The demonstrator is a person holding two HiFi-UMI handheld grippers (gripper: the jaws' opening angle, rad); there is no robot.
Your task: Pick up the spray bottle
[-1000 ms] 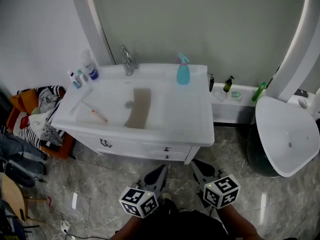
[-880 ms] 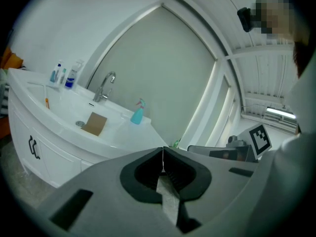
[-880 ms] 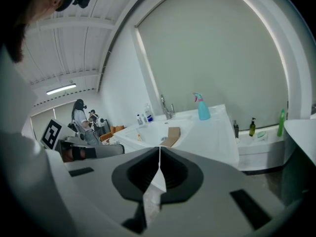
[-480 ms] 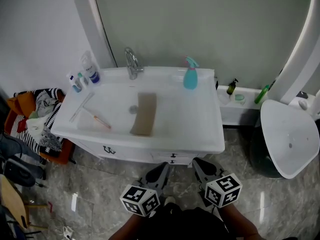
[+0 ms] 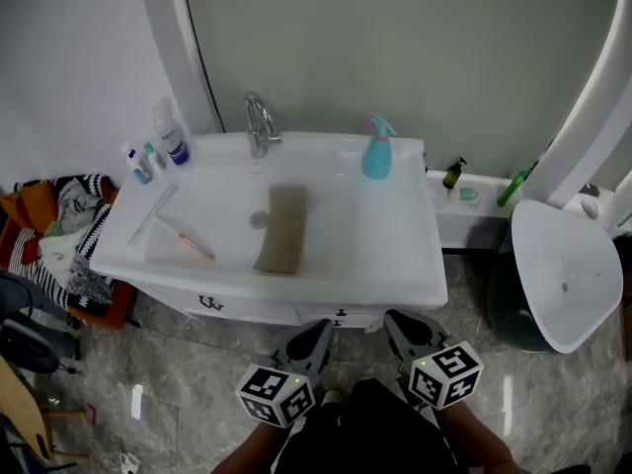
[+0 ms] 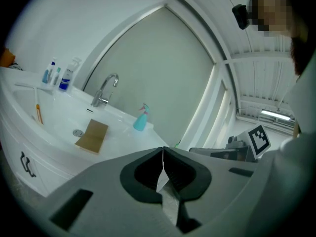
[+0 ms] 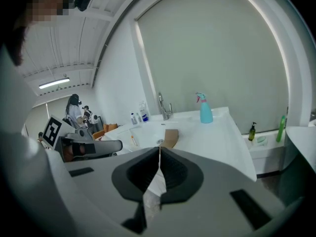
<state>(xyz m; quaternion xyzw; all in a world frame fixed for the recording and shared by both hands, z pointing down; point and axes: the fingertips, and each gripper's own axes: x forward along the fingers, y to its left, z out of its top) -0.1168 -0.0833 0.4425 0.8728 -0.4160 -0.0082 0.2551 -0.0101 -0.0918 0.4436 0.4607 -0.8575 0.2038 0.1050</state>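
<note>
entry: the left tongs (image 5: pixel 318 330) are closed, their jaws tip to tip in the left gripper view with nothing between them. the right tongs (image 5: pixel 397 320) are closed too, their jaws meeting along one thin seam in the right gripper view, and they are empty. in the head view you hold both pairs low and side by side over the grey marble floor (image 5: pixel 197 363), just in front of the white vanity, with the marker cubes nearest you. the spray bottle (image 5: pixel 376 156) is teal with a pink trigger head. it stands upright on the back edge of the tabletop (image 5: pixel 395 245), to the right of the chrome faucet (image 5: pixel 259 124) and close to the wall, well apart from both tongs. the basin (image 5: pixel 227 215) holds a flat brown pad (image 5: pixel 281 228) near the drain, and an orange stick (image 5: pixel 195 245) lies on its left slope. a cluster of small bottles (image 5: pixel 158 146) stands on the back left corner. the spray bottle also shows in the left gripper view (image 6: pixel 141 120) and the right gripper view (image 7: pixel 205 111), far beyond the jaw tips in each.
</note>
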